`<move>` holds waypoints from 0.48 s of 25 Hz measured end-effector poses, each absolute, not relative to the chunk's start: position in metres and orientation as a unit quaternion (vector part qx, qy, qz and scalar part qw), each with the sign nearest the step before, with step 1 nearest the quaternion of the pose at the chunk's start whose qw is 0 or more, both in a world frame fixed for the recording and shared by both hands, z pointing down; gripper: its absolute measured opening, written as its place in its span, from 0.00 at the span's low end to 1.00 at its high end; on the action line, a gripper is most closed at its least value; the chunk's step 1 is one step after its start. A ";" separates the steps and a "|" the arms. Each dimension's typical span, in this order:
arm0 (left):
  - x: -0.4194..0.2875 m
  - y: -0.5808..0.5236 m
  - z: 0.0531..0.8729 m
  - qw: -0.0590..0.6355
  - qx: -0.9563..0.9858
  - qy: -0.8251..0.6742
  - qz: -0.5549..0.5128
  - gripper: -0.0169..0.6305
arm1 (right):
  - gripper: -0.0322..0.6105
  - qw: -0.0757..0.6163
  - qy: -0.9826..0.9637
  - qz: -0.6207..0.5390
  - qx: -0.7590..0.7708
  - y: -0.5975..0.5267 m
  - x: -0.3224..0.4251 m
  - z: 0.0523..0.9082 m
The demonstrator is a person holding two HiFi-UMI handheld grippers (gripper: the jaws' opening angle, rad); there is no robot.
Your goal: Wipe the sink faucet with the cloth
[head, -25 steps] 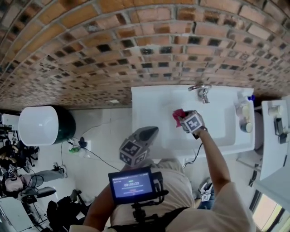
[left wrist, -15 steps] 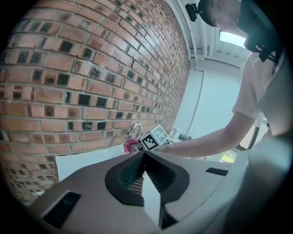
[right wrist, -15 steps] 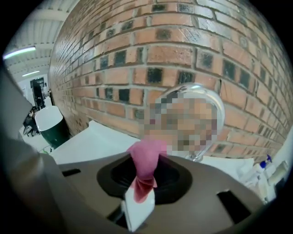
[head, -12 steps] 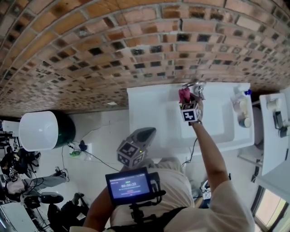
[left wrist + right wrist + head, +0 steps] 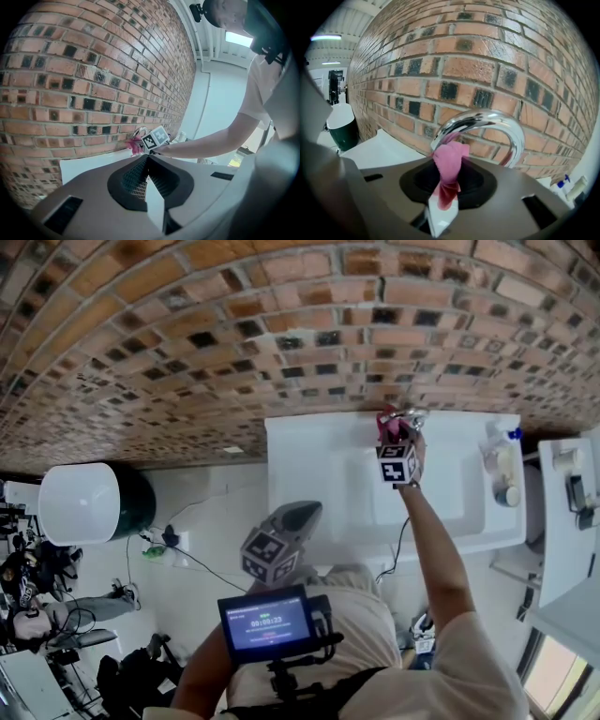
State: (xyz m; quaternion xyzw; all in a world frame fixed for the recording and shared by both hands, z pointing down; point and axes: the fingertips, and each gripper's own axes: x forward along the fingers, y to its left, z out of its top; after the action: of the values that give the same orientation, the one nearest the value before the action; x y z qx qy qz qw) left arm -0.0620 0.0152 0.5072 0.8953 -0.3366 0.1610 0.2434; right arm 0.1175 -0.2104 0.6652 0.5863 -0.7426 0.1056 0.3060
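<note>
A chrome curved faucet (image 5: 487,122) rises at the back of the white sink (image 5: 319,474), against the brick wall. My right gripper (image 5: 443,206) is shut on a pink cloth (image 5: 449,164), whose top presses against the faucet's spout. In the head view the pink cloth (image 5: 386,424) sits right at the faucet (image 5: 410,416), ahead of the right gripper (image 5: 394,444). My left gripper (image 5: 302,514) hangs shut and empty near my body, in front of the sink; its own view shows the cloth (image 5: 135,146) far off.
Bottles (image 5: 502,465) stand on the sink's right end. A white shelf (image 5: 567,512) lies further right. A white and green bin (image 5: 89,502) sits on the floor at left, with cables (image 5: 173,545) beside it.
My right gripper has carried the pink cloth from above the basin up to the faucet and now holds it against the spout. The left gripper has stayed put.
</note>
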 end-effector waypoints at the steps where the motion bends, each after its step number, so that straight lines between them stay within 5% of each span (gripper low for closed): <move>1: -0.062 0.015 0.507 0.243 0.896 -0.336 0.161 0.01 | 0.20 0.297 -0.741 0.105 0.593 -0.211 0.121 0.660; 12: -0.050 0.015 0.509 0.241 0.902 -0.318 0.164 0.01 | 0.20 0.191 -0.722 0.149 0.648 -0.211 0.161 0.619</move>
State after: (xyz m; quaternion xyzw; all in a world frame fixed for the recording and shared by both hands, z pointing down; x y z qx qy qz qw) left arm -0.0497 0.0146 0.5093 0.9021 -0.3178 0.1644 0.2413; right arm 0.1609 -0.2109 0.6191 0.6478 -0.7225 0.1485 0.1906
